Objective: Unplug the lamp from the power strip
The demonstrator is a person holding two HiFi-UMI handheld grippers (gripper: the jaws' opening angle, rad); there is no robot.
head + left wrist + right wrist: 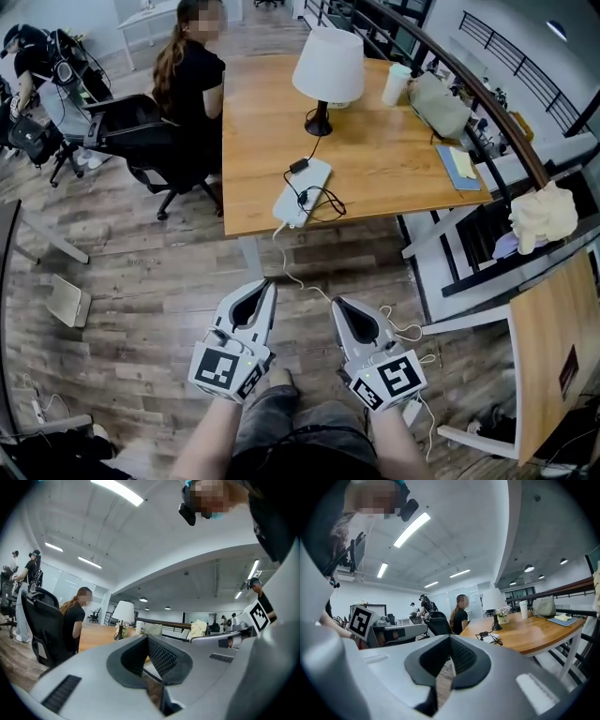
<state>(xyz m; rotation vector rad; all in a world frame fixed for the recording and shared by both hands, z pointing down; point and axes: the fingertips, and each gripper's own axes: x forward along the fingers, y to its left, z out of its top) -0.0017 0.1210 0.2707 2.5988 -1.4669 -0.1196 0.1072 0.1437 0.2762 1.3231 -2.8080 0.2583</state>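
Both grippers hang low over the wooden floor (141,272), in front of the person's knees and well short of the table (394,159). The left gripper (268,284) has its jaws together with nothing between them; its own view shows the ribbed pads meeting at the tips (147,638). The right gripper (336,302) is the same, jaws closed on nothing (450,638). They sit side by side, tips pointing towards the table.

The lamp (329,64) stands upright near the middle of the table, white shade on a dark base. Its black cable runs down to the white power strip (302,192), which lies at the table's near edge. A black plug (299,166) sits in the strip's far end, and loose black cable loops over its near end. A white cord (295,277) drops from the strip off the table edge and trails across the floor between the grippers.

A cup (397,84) and a grey bag (439,105) stand at the table's far right. A person (192,80) sits at the left side on a black chair (131,136).
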